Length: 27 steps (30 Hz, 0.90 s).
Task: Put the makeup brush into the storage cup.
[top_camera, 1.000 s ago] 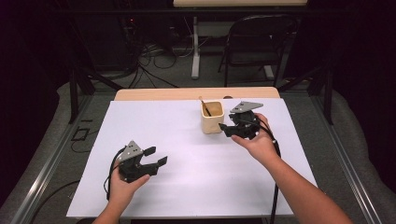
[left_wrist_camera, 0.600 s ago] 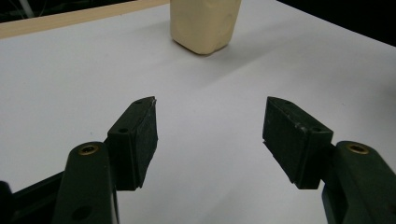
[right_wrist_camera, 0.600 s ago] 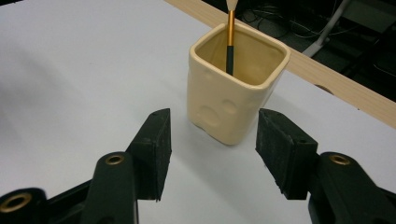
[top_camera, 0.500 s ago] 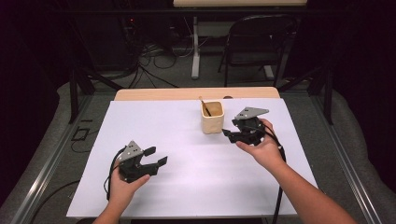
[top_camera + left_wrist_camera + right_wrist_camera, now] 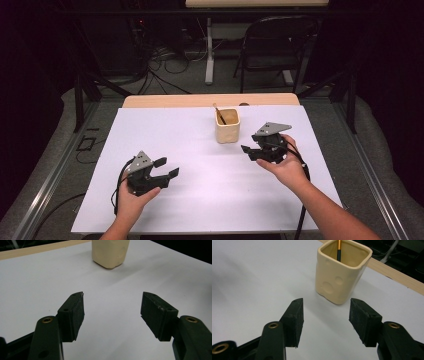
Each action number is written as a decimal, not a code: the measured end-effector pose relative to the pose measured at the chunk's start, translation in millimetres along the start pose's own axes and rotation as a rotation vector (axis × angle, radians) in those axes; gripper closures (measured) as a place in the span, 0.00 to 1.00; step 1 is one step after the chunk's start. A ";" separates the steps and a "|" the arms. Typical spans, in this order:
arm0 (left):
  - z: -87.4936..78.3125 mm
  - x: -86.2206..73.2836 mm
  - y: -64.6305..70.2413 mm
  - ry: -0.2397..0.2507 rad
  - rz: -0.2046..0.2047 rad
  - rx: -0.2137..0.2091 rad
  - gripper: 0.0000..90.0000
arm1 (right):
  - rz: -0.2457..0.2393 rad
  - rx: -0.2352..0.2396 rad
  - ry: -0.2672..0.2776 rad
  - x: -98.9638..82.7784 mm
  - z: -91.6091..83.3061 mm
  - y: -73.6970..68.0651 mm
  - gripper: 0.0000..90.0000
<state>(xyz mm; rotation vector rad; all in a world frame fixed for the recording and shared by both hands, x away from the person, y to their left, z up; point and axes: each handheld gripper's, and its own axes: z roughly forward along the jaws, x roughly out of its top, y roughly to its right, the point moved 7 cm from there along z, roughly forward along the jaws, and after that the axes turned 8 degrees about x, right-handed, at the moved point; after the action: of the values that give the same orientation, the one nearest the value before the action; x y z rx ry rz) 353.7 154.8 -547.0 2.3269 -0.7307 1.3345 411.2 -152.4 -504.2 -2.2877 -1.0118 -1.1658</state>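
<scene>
Cup (image 5: 227, 129) stands upright at the far middle of the white surface (image 5: 200, 200), a pencil-like stick (image 5: 339, 250) inside. The right tool (image 5: 248, 151) is just beside it — jaws apart, empty. Better to approach level and centred; the left tool (image 5: 166, 168) waits apart too.

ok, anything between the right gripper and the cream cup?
Nothing visible. The right gripper has open, empty jaws aimed at the cream cup, with bare white table between them. The pen stands inside the cup.
</scene>
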 end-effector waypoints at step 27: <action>0.5 -1.3 0.3 -0.006 0.002 0.006 0.39 | 0.033 0.005 0.030 -39.9 -13.6 -12.4 0.51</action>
<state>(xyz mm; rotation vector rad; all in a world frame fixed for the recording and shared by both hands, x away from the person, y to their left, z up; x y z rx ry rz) 353.3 154.6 -548.3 2.3363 -0.7324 1.3329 378.8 -169.5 -528.5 -2.2678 -0.9608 -1.1798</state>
